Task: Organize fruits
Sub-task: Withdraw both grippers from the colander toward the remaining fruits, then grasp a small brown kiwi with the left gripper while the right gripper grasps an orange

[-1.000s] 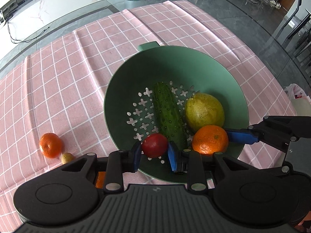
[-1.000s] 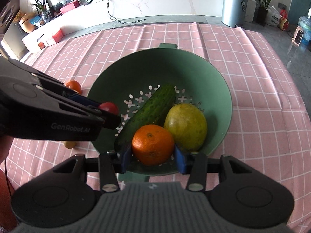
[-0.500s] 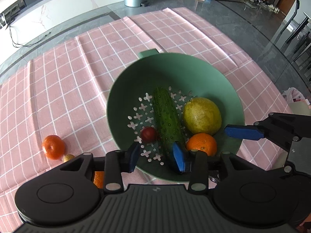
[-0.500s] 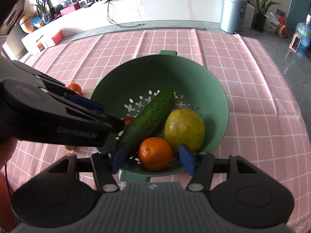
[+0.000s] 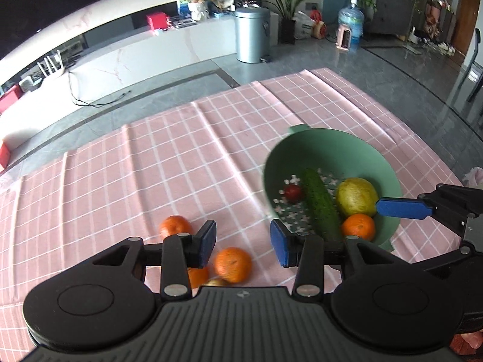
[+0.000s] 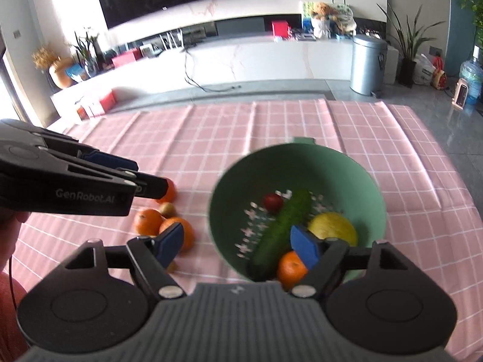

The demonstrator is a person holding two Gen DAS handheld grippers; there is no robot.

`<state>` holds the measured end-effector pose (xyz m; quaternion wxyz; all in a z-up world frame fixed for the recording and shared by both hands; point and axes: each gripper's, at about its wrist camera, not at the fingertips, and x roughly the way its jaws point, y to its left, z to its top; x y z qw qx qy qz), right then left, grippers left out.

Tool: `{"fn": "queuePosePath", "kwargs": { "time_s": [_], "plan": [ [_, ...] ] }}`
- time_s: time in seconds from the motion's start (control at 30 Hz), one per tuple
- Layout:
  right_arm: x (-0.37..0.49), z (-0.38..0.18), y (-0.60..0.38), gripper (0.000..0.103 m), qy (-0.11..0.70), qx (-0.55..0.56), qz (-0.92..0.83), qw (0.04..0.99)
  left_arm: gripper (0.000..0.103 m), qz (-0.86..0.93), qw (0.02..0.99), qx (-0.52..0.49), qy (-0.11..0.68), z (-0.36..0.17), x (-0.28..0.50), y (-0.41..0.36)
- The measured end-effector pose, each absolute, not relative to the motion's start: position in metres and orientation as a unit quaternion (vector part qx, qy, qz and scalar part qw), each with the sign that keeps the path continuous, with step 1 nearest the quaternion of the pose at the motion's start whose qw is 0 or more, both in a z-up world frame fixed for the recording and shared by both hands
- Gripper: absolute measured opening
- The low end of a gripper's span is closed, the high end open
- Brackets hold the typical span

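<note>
Pink checked cloth (image 5: pixel 187 163) covers the bench. Round sage-green plastic colander (image 6: pixel 356 178) with cross-shaped drain holes sits on the cloth, one small tab handle at its far rim. Inside it: a long dark green bumpy cucumber (image 6: pixel 282 230) lying diagonally across the bottom; a small red tomato (image 6: pixel 272 201) just beside the cucumber's far end; a yellow-green pear-like fruit (image 5: pixel 356 196) on the cucumber's other side; a small orange mandarin (image 5: pixel 358 226) touching that fruit at the near wall. Left gripper (image 5: pixel 243 242), black body with blue-padded fingers (image 5: pixel 279 246), spread wide, holding nothing, hovering above the cloth beside the colander. Between and below its fingers on the cloth, a loose orange mandarin (image 5: pixel 233 264); a second mandarin (image 5: pixel 175 225) farther off to the left; a third (image 5: pixel 197 276) partly hidden behind the left finger; a small tan round fruit (image 6: pixel 167 209) among them. Right gripper (image 6: pixel 238 242) also spread wide and empty, its right finger (image 6: pixel 305 246) over the colander's near side, its left finger over the cloth. White lettering "GenRobot.AI" (image 6: pixel 85 197) readable on the side of the left gripper in the right wrist view. Background: silver lidded bin (image 5: pixel 252 34), blue water bottle (image 5: pixel 350 21). Both views slightly motion-blurred.
</note>
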<state>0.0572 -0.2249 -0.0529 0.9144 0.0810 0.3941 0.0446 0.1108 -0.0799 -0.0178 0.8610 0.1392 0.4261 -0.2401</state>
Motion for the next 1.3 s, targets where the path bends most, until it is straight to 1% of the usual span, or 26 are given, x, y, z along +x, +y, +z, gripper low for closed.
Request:
{"fn": "queuePosePath", "kwargs": {
  "time_s": [0.13, 0.2, 0.27, 0.3, 0.37, 0.43, 0.5, 0.53, 0.6, 0.63, 0.77, 0.93, 1.23, 1.3],
  "plan": [
    [0.051, -0.054, -0.198, 0.074, 0.374, 0.092, 0.067, 0.920, 0.050, -0.221, 0.863, 0.113, 0.439, -0.020, 0.113, -0.049],
    [0.048, -0.058, -0.183, 0.064, 0.371, 0.082, 0.072, 0.922, 0.049, -0.218, 0.861, 0.097, 0.448, -0.025, 0.114, -0.034],
    [0.047, -0.062, -0.168, 0.061, 0.374, 0.072, 0.076, 0.922, 0.049, -0.213, 0.860, 0.093, 0.455, -0.032, 0.115, -0.022],
    [0.046, -0.065, -0.161, 0.055, 0.376, 0.070, 0.078, 0.921, 0.050, -0.210, 0.859, 0.094, 0.457, -0.036, 0.115, -0.017],
    [0.046, -0.071, -0.150, 0.048, 0.380, 0.067, 0.087, 0.918, 0.050, -0.205, 0.856, 0.092, 0.465, -0.044, 0.117, -0.010],
    [0.045, -0.077, -0.139, 0.047, 0.382, 0.056, 0.090, 0.918, 0.049, -0.201, 0.852, 0.080, 0.478, -0.052, 0.120, -0.002],
    [0.046, -0.085, -0.129, 0.038, 0.388, 0.039, 0.094, 0.916, 0.049, -0.202, 0.847, 0.065, 0.487, -0.058, 0.123, 0.004],
    [0.048, -0.090, -0.125, 0.037, 0.394, 0.032, 0.094, 0.914, 0.049, -0.205, 0.845, 0.061, 0.490, -0.061, 0.123, 0.005],
    [0.052, -0.099, -0.121, 0.030, 0.405, 0.029, 0.097, 0.909, 0.048, -0.217, 0.840, 0.061, 0.494, -0.068, 0.122, 0.005],
    [0.054, -0.104, -0.121, 0.028, 0.411, 0.028, 0.098, 0.906, 0.048, -0.223, 0.836, 0.062, 0.497, -0.072, 0.122, 0.003],
    [0.061, -0.118, -0.119, 0.027, 0.423, 0.013, 0.102, 0.900, 0.043, -0.238, 0.821, 0.050, 0.516, -0.091, 0.125, -0.003],
    [0.069, -0.129, -0.116, 0.026, 0.431, -0.005, 0.111, 0.895, 0.042, -0.251, 0.817, 0.057, 0.516, -0.111, 0.128, -0.011],
    [0.081, -0.144, -0.115, 0.026, 0.443, -0.008, 0.123, 0.888, 0.041, -0.256, 0.809, 0.062, 0.526, -0.128, 0.137, -0.022],
    [0.083, -0.145, -0.115, 0.026, 0.445, -0.006, 0.124, 0.887, 0.038, -0.255, 0.808, 0.062, 0.528, -0.131, 0.138, -0.023]
  ]
}}
